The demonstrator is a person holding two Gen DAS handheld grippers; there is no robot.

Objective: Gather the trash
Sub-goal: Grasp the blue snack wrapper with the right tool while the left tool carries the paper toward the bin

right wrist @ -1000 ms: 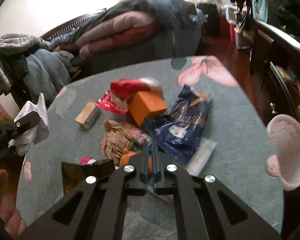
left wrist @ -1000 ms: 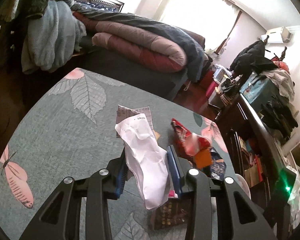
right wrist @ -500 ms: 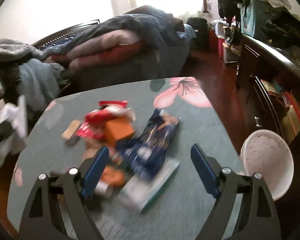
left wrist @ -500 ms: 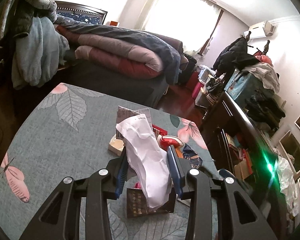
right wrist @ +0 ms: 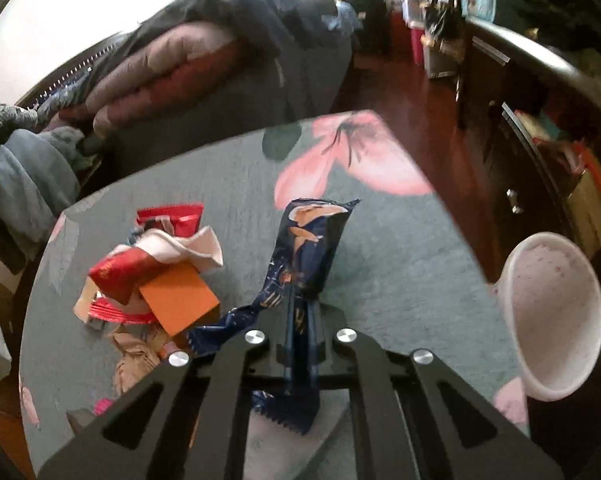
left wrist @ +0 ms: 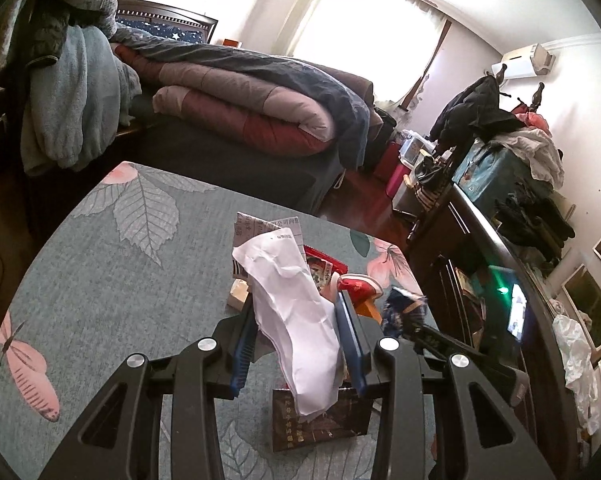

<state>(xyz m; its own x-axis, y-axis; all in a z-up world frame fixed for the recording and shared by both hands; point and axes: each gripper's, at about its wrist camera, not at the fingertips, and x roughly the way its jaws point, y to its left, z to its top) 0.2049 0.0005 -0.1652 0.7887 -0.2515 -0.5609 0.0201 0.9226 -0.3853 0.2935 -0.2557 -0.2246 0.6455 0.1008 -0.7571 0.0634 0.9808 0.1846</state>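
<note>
- The left claw (left wrist: pixel 296 340) is partly closed, its blue pads pressing both sides of a crumpled white paper (left wrist: pixel 296 320), which stands up between them and hangs below them.
- Behind that paper a printed sheet (left wrist: pixel 260 226) sticks up, seemingly gripped together with it.
- The right claw (right wrist: pixel 300 340) is shut tight on a dark blue snack wrapper (right wrist: pixel 308 248); the wrapper rises upright from between the pads, and its loose lower end hangs under the claw.
- Both claws are above a round worktop (left wrist: pixel 100 280) covered in a grey-green cloth with leaves, pink flowers and a butterfly.
- Left of the blue wrapper, in the right wrist view, more trash lies in a heap on the worktop: a red wrapper (right wrist: pixel 120 270), an orange card (right wrist: pixel 180 300) leaning on it, a pale crumpled piece (right wrist: pixel 188 248) on top, a second red packet (right wrist: pixel 168 218) behind, and a brown crumpled paper (right wrist: pixel 136 360) at the near side.
- Under the left claw a dark brown packet (left wrist: pixel 320 420) with gold print lies flat on the worktop.
- A white bin (right wrist: pixel 556 320) with a pink-speckled inside stands just beyond the right edge of the worktop, lower than it, mouth facing up.
- Beyond the worktop is a bed (left wrist: pixel 240 152) with folded quilts (left wrist: pixel 260 100) piled on it.
</note>
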